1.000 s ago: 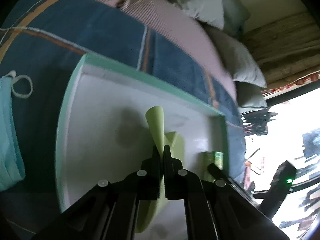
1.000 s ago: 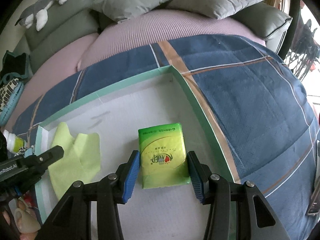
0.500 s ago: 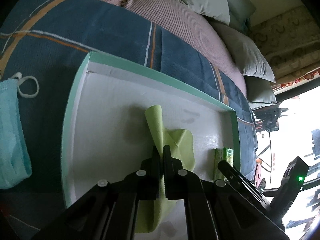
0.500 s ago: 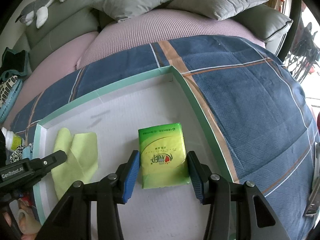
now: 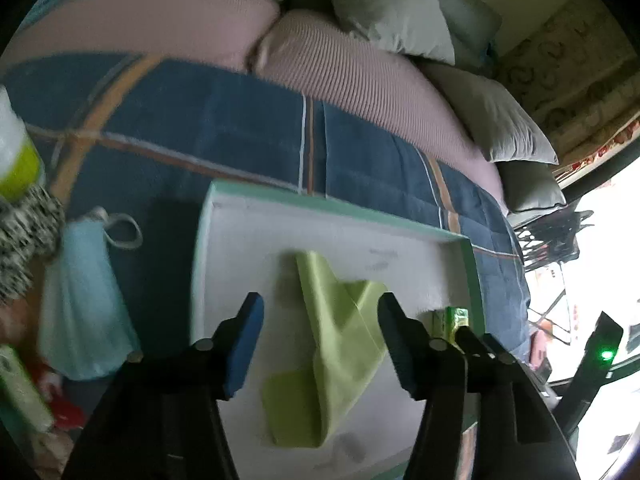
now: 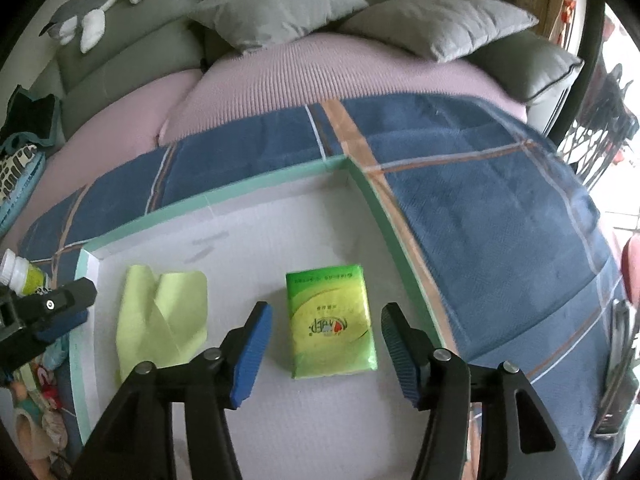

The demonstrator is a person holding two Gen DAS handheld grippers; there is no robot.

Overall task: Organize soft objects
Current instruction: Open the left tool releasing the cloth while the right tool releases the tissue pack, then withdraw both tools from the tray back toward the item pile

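Jaws of my left gripper [image 5: 320, 332] have just been opening and now stand apart above the crumpled lime-green cloth [image 5: 332, 344], which lies loose on the white floor of the shallow mint-rimmed tray [image 6: 248, 192], touching neither pad. My right gripper [image 6: 326, 348] has also just been opening; its blue pads stand clear on either side of the green plastic-wrapped tissue pack [image 6: 332, 320], which lies flat in the tray near its right wall. The tray rests on a blue plaid blanket [image 6: 480, 200]. A pale blue face mask [image 5: 80, 300] lies outside the tray's left edge.
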